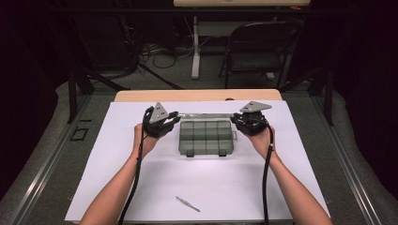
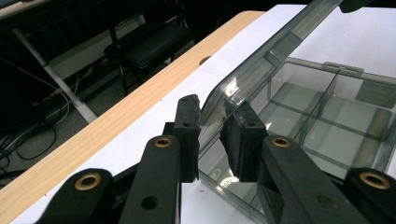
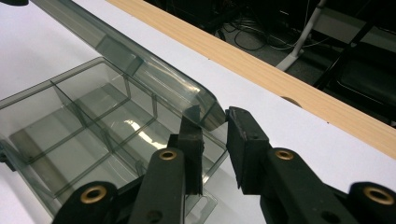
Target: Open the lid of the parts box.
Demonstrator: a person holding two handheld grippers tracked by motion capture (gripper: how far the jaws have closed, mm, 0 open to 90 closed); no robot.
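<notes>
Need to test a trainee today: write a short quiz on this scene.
1. True or false: the box has its lid shut.
2. What lies on the white sheet nearest the person?
3. What sits between the fingers of the left gripper and of the right gripper? A) a lid corner B) a latch C) a divider

Key: 1 false, the lid is raised. 2 tweezers. 3 A.

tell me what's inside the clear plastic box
The plastic box holds dividers only; every compartment that shows looks empty, with the white sheet visible through the floor. The raised lid and glare blur the back row somewhat.
</notes>
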